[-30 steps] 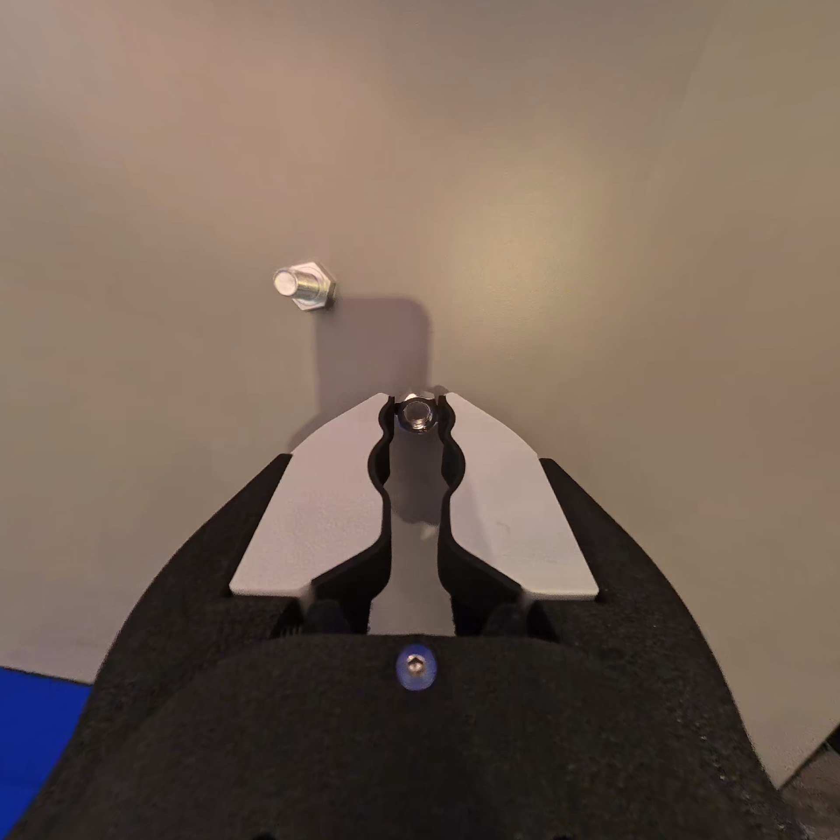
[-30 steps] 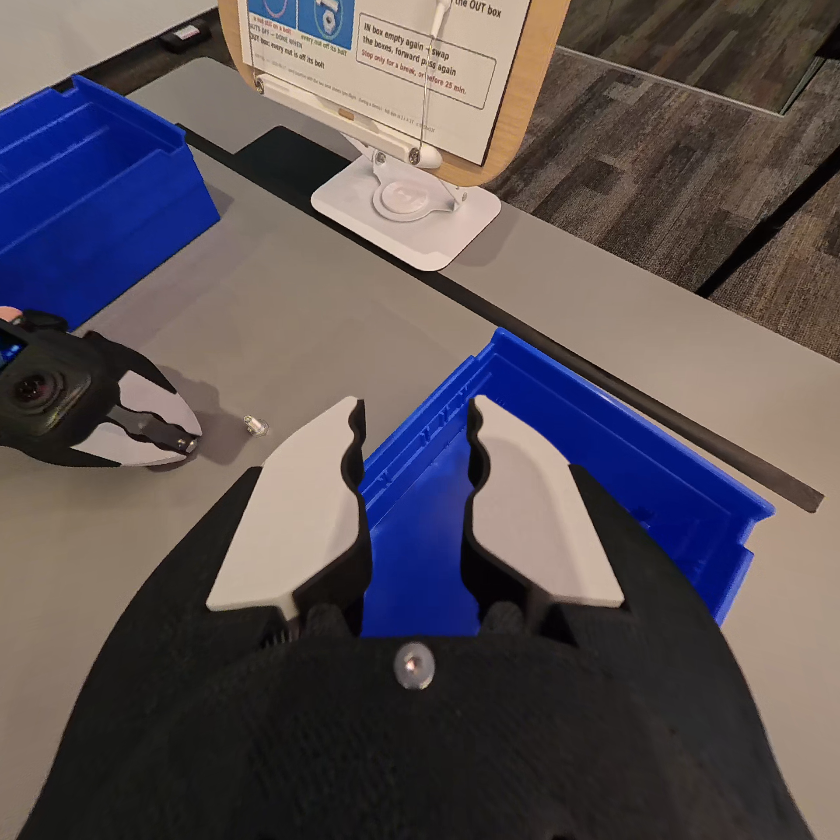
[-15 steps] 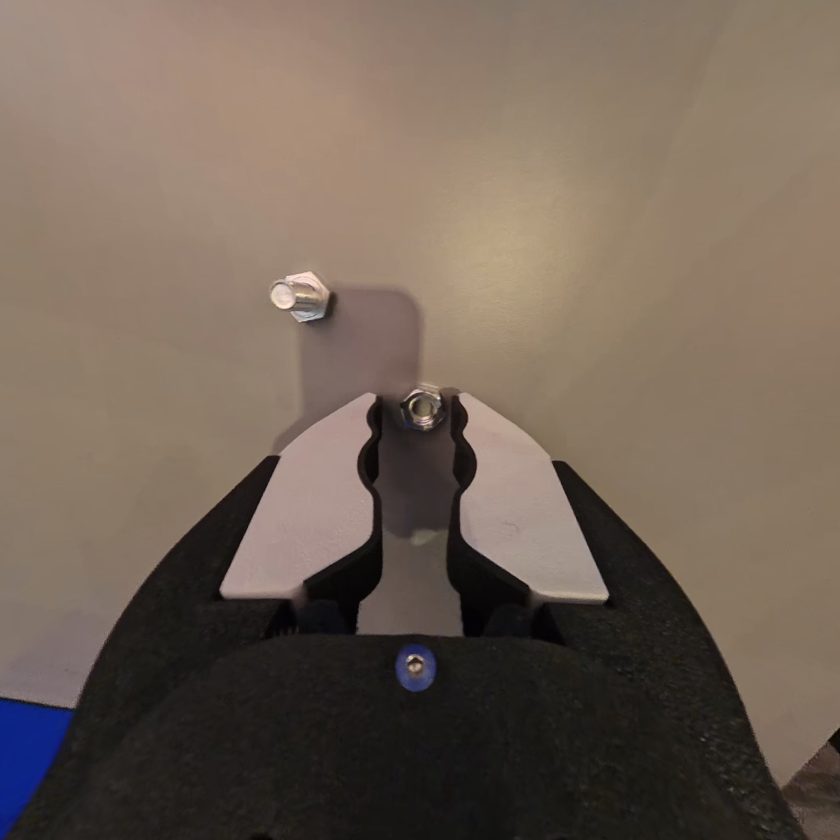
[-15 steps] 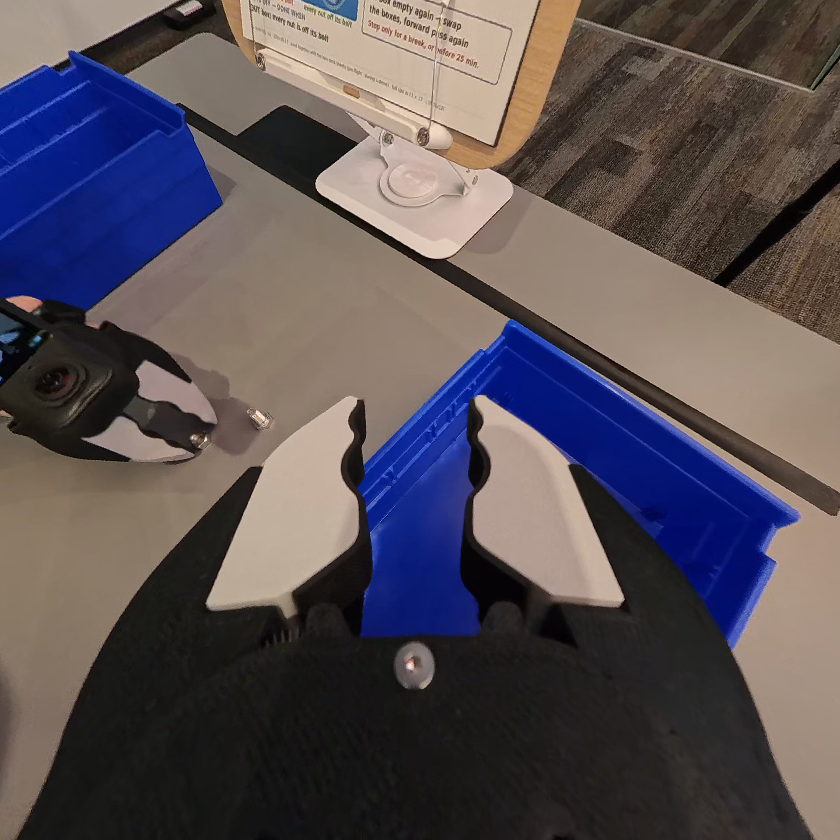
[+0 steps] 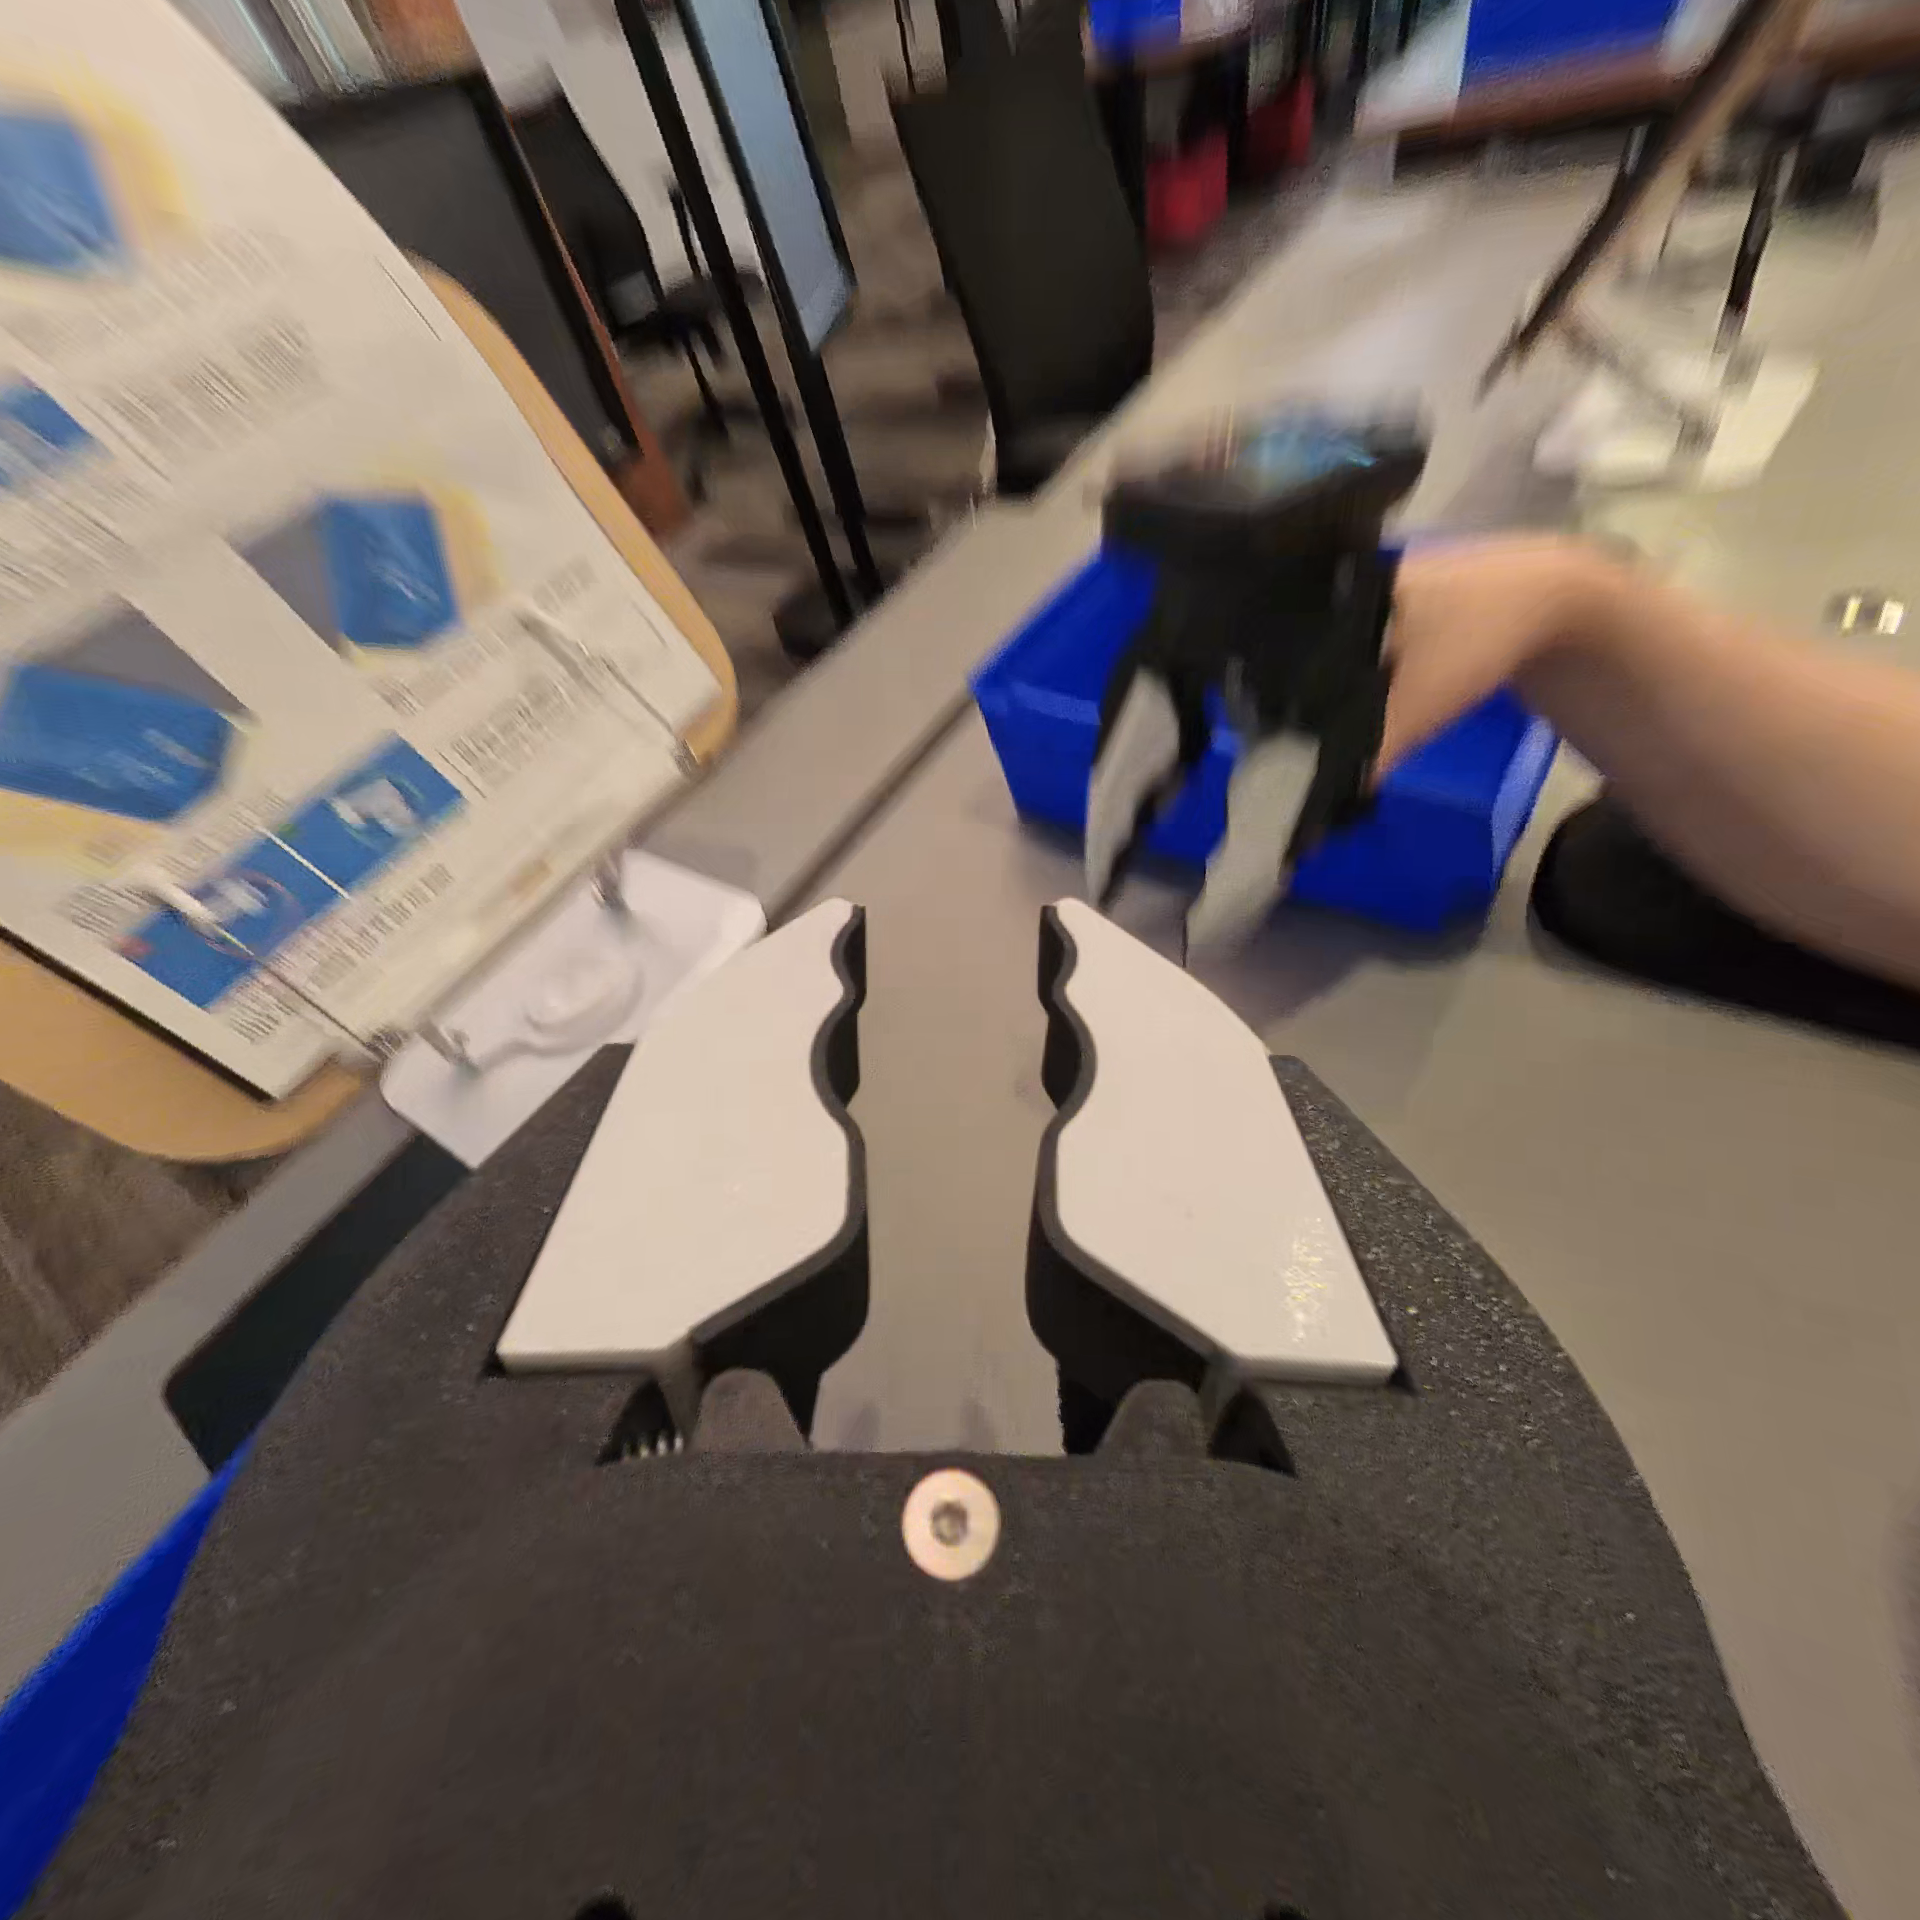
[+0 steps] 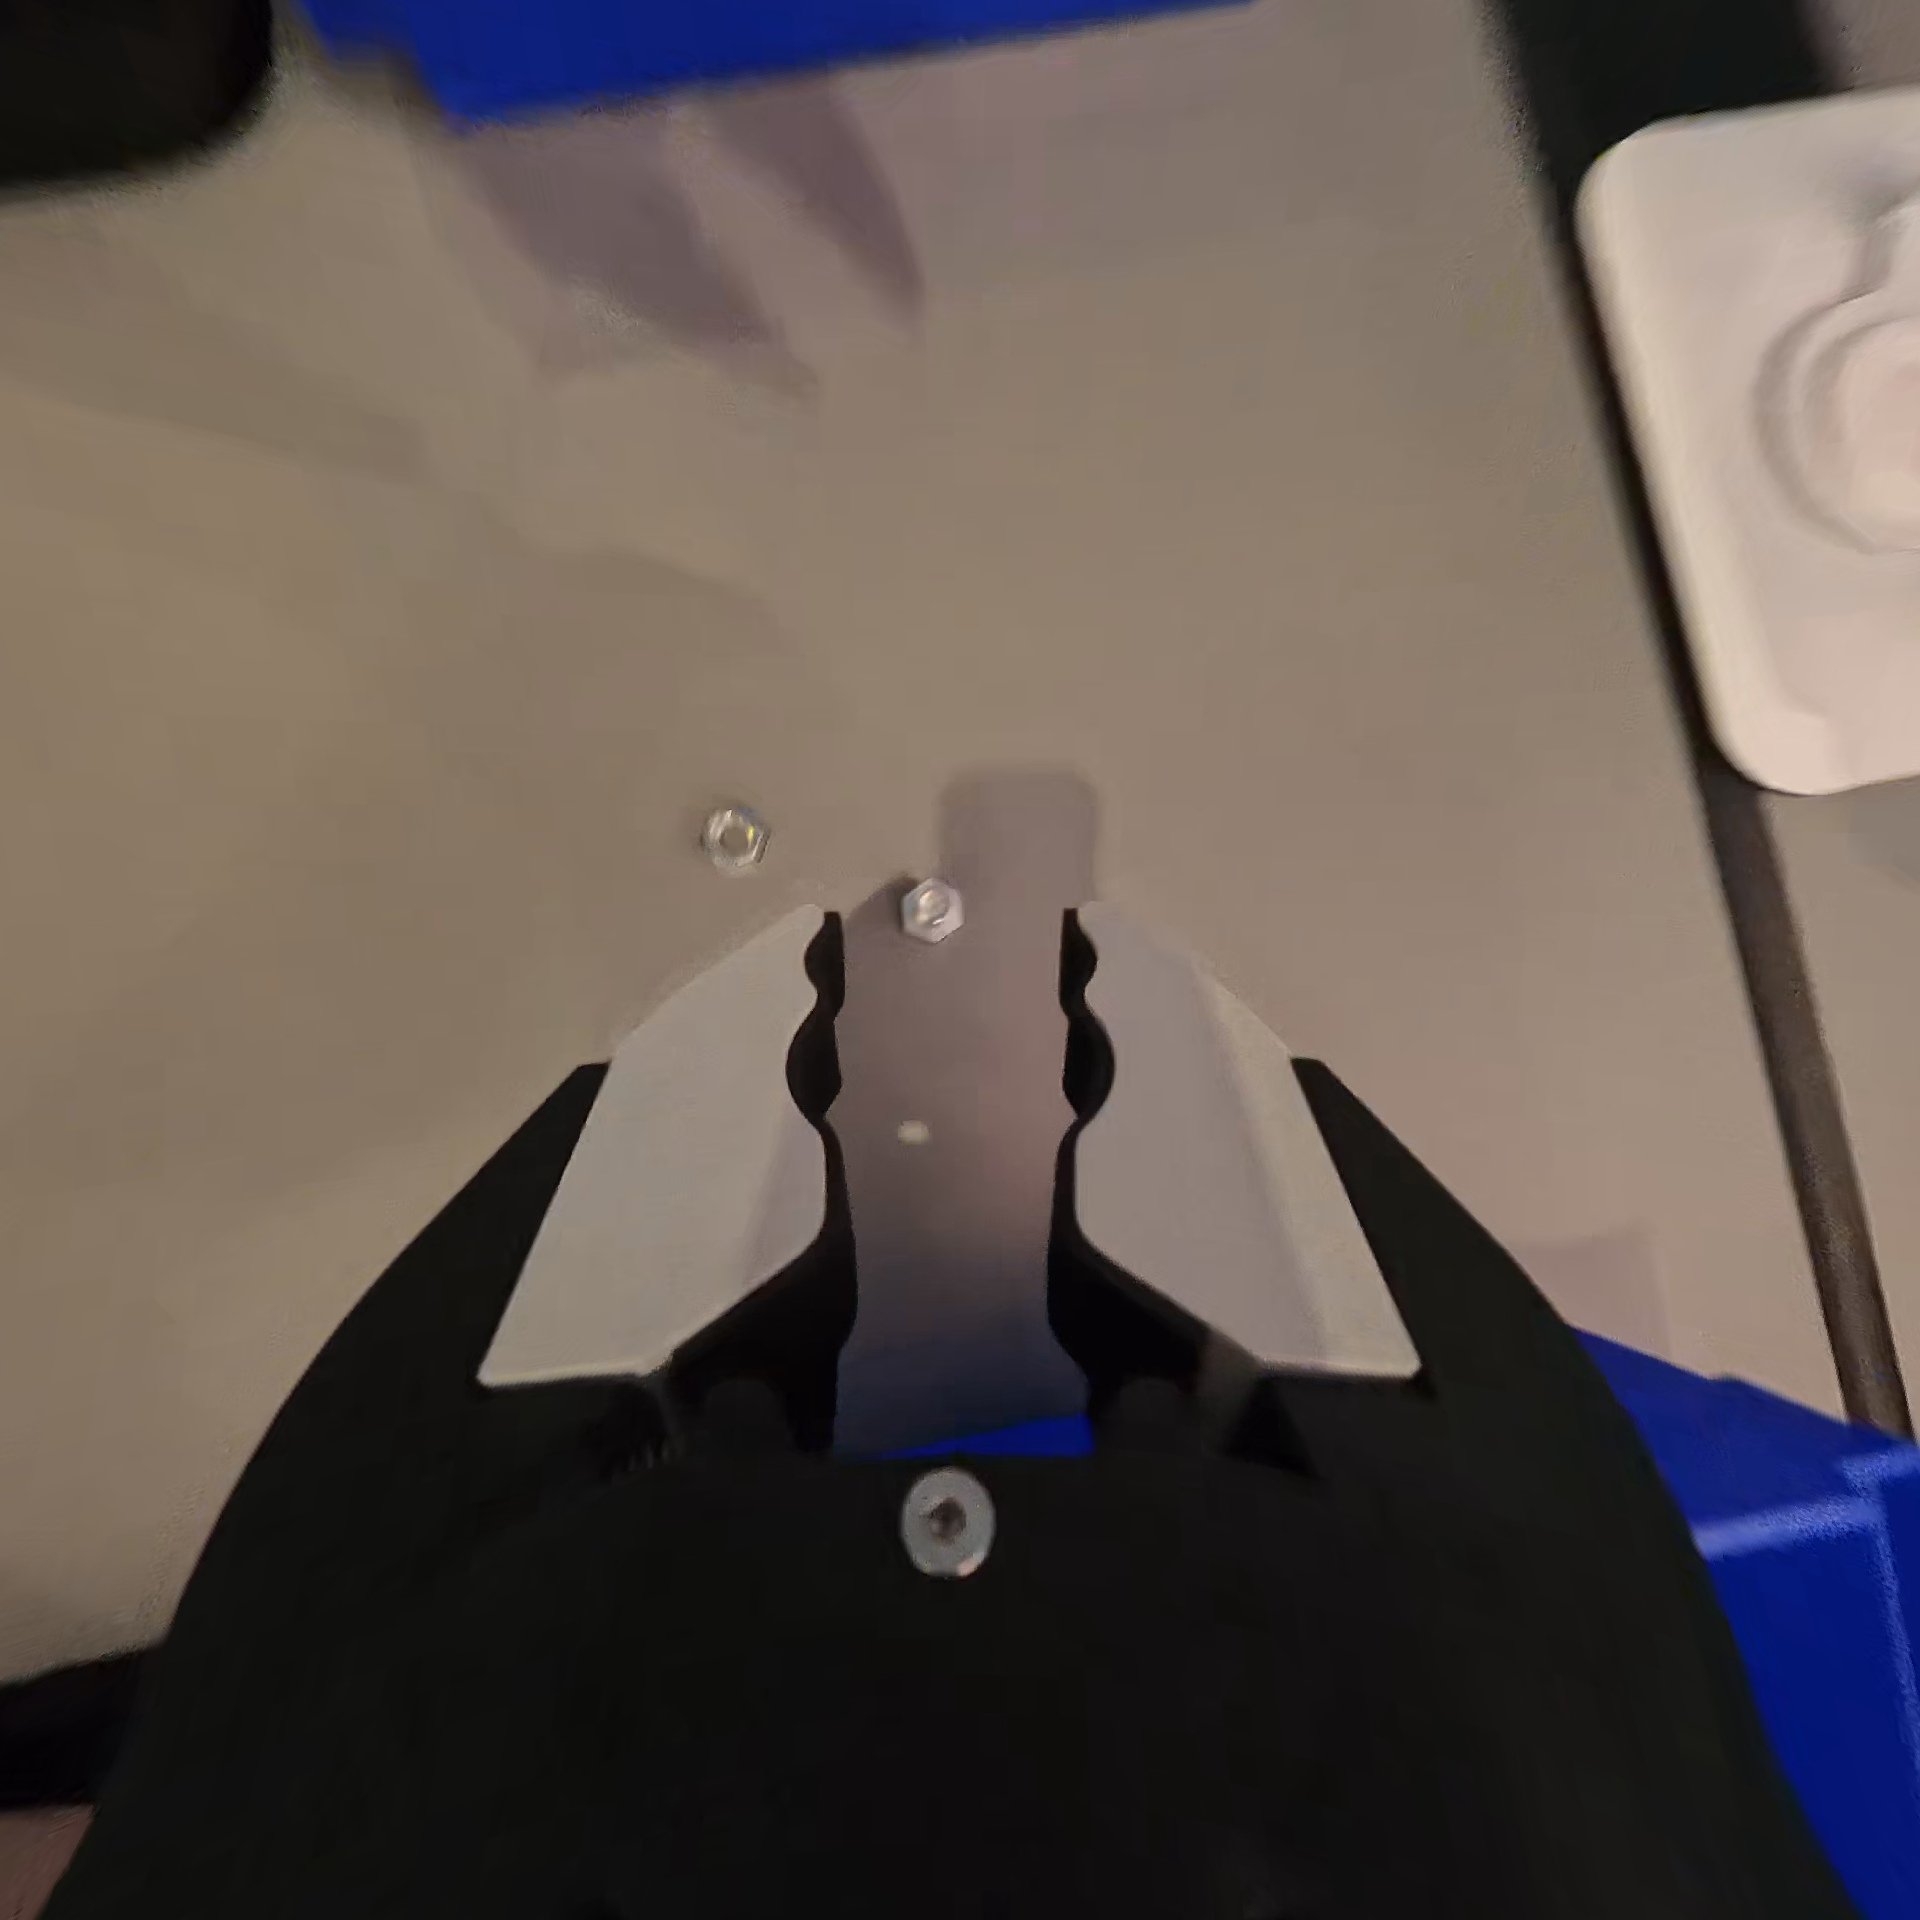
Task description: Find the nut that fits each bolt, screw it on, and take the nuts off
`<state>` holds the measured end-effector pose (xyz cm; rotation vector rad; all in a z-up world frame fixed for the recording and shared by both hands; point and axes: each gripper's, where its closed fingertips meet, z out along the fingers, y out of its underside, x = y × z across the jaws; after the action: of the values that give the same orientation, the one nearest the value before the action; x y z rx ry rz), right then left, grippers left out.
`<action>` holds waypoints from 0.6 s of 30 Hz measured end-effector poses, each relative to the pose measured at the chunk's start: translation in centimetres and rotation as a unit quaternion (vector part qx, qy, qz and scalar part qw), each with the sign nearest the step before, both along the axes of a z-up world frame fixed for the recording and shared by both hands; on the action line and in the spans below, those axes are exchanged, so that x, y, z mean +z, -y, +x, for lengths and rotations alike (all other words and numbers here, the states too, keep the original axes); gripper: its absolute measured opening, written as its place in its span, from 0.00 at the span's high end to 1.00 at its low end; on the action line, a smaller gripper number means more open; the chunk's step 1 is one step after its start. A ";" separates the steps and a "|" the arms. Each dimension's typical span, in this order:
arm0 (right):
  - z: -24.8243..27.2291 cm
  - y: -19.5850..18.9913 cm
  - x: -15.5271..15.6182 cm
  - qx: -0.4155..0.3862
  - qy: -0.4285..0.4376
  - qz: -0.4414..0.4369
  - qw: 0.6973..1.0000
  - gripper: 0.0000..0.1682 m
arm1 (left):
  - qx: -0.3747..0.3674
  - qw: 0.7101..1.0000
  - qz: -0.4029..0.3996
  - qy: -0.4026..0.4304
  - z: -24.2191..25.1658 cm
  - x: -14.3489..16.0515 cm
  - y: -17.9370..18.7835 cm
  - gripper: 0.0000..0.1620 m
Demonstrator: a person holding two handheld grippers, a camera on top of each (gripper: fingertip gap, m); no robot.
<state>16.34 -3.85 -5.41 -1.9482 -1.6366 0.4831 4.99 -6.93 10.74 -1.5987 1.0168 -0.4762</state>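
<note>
In the right wrist view, a small silver bolt stands on its hex head on the grey table. It sits just past my right gripper's open fingertips, nearer the left one. A silver nut lies flat a little to the left, outside the fingers. The right gripper points down and is empty. My left gripper is open and empty, raised and looking across the table. It shows the right gripper pointing down. The left wrist view is blurred and shows neither nut nor bolt.
A blue bin stands behind the right gripper, with a person's forearm beside it. An instruction board on a white stand is at the table's edge. Another blue bin is at the top of the right wrist view. The gap from one gripper's tips to the other's is roughly 20 cm. The small silver bolt lies around 9 cm away from my right fingertips.
My left gripper let go of the nut, opened wider and swung up off the table. My right gripper moved from the blue bin to point down over the bolt and nut.
</note>
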 end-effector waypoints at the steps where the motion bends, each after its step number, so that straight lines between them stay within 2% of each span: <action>1: -0.4 0.5 -1.5 0.017 0.034 -0.003 0.999 0.77 | -0.001 0.999 0.023 0.037 -0.6 1.9 0.3 0.81; 3: -0.6 0.9 -4.1 0.036 0.098 -0.002 0.995 0.81 | -0.018 0.993 0.061 0.099 -1.5 4.5 1.3 0.81; 5: -0.8 0.4 -5.6 0.021 0.135 0.007 0.991 0.85 | -0.018 0.988 0.075 0.131 -2.3 5.4 1.8 0.80; 11: -1.2 -0.2 -8.0 0.010 0.164 0.004 0.986 0.85 | -0.029 0.992 0.028 0.118 -2.9 3.0 1.4 0.71; 13: -1.2 -0.2 -8.2 0.011 0.166 0.002 0.986 0.89 | -0.043 0.991 0.023 0.123 -2.9 2.9 1.6 0.71; 18: -1.5 -0.1 -8.5 0.016 0.168 0.003 0.986 0.89 | -0.051 0.989 0.022 0.138 -3.3 3.4 1.6 0.72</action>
<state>14.88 -3.76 -13.95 -2.0875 -1.8725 0.1664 1.69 -8.57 14.15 -1.4004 0.8949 -0.7194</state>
